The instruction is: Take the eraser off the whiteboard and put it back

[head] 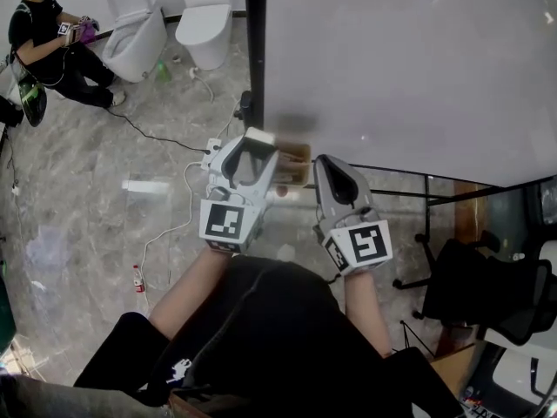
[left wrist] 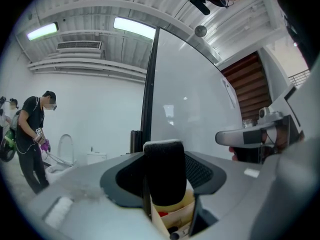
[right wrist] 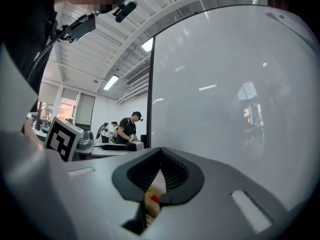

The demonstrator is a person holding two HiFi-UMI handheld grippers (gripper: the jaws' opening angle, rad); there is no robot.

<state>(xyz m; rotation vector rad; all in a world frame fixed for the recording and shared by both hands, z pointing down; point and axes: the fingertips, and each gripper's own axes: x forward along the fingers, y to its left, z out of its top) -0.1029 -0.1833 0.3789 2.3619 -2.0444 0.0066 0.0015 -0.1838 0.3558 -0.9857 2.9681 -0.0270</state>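
The eraser (left wrist: 165,181), a black felt block with a white top, stands upright between the jaws of my left gripper (left wrist: 165,156), which is shut on it. In the head view the eraser (head: 264,138) is just off the lower left corner of the whiteboard (head: 409,68), held by my left gripper (head: 252,151). A small wooden box (head: 296,165) with markers hangs on the board's lower edge, directly below and ahead of the eraser. My right gripper (head: 326,168) is beside that box with its tips together and nothing in them; its own view (right wrist: 160,156) shows the box (right wrist: 152,199) under the jaws.
The whiteboard's black frame post (head: 255,42) rises just left of the eraser. Cables (head: 165,233) and a small bottle (head: 137,279) lie on the marble floor. Two toilets (head: 139,24) and a seated person (head: 52,42) are far left. A black office chair (head: 487,294) stands right.
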